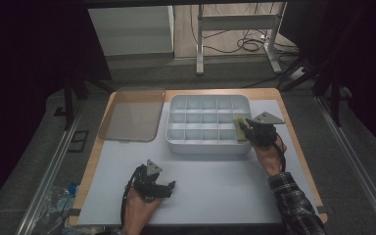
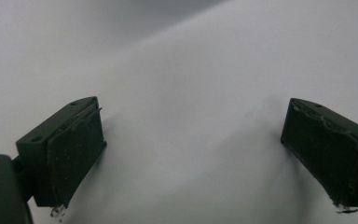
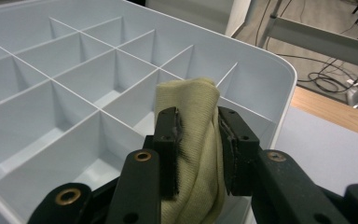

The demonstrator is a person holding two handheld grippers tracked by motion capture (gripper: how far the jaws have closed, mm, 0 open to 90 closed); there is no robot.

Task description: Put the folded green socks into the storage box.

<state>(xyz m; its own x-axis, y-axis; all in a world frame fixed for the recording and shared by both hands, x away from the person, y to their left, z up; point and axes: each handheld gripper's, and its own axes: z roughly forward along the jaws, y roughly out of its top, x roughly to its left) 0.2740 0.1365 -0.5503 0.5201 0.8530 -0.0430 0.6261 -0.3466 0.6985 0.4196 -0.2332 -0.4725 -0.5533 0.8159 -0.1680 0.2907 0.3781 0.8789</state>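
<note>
Yellow cloth [image 3: 193, 140] (folded) in right claw [image 3: 199, 151]

Cloth [image 3: 193, 121] yellowish ribbed knit; divider tray [image 3: 279, 70] smooth matt plastic; lid [image 1: 129, 115] translucent plastic.

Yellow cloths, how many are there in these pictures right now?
1. The yellow cloth is pinched between the jaws of the right gripper, over the right end of the divided tray. The other compartments that show look empty; some floors are hidden.
</note>
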